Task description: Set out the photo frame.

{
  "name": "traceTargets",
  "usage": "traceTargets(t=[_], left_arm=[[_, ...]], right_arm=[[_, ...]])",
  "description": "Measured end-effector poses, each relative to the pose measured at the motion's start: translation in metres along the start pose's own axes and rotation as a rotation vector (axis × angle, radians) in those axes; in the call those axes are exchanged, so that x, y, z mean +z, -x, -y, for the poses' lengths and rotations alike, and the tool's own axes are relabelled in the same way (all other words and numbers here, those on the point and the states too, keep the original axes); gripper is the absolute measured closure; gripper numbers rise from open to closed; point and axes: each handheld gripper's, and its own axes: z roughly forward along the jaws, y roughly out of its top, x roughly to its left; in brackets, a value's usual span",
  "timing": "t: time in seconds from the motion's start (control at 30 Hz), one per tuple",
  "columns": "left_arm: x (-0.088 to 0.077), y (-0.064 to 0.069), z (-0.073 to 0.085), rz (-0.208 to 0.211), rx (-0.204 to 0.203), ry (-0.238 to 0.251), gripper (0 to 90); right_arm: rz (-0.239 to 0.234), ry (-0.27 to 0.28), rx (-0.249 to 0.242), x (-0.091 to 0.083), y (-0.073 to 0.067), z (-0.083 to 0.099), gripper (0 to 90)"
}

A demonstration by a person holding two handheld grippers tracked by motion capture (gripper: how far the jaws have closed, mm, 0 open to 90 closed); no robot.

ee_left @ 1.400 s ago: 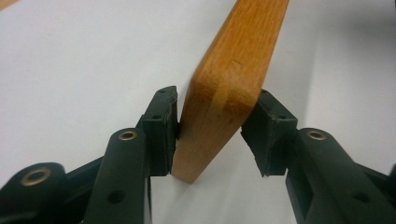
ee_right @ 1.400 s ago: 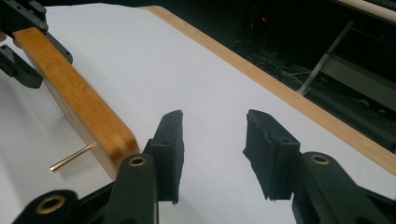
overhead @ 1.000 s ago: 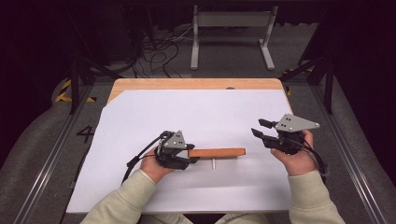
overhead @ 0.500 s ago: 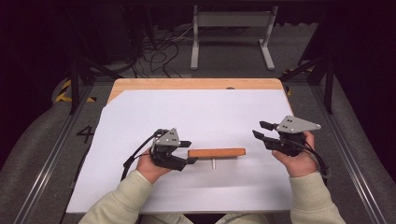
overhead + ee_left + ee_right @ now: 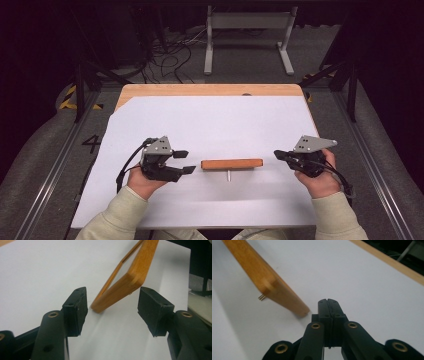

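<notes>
An orange-brown wooden picture frame (image 5: 231,164) stands on its long edge in the middle of the white sheet (image 5: 215,120), with a small metal pin (image 5: 228,175) under it. My left gripper (image 5: 186,162) is just left of the frame's left end, open. Its jaws have just been closing a little with nothing between the pads. In the left gripper view the frame's near corner (image 5: 130,277) lies just beyond the open gripper (image 5: 113,300). My right gripper (image 5: 276,155) is shut and empty, a short way right of the frame's other end (image 5: 262,275), with its pads (image 5: 323,308) pressed together.
The white sheet covers a wooden table (image 5: 210,90) whose far edge shows as a bare strip. Beyond it stand a grey metal stand (image 5: 247,30) and loose cables (image 5: 170,55) on the floor. Rails run along both sides of the table.
My left gripper has drawn back to the left, off the frame's left end, and stands apart from it. The right gripper's jaws have gone from open to shut. The frame has stayed in place.
</notes>
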Motion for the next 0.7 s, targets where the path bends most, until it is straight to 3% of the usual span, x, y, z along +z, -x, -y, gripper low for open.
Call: traceTargets(t=[0.23, 0.4, 0.7], left_arm=[[-0.012, -0.012, 0.006, -0.055, -0.034, 0.019, 41.0], [-0.013, -0.016, 0.007, -0.075, -0.046, 0.015, 40.0], [-0.011, -0.022, 0.011, -0.087, -0.066, -0.001, 39.5]], right_arm=[[-0.081, -0.071, -0.013, 0.008, -0.011, 0.01, 90.0], [-0.165, -0.132, -0.006, 0.026, -0.019, 0.019, 90.0], [-0.215, -0.178, 0.042, 0.055, -0.021, 0.027, 90.0]])
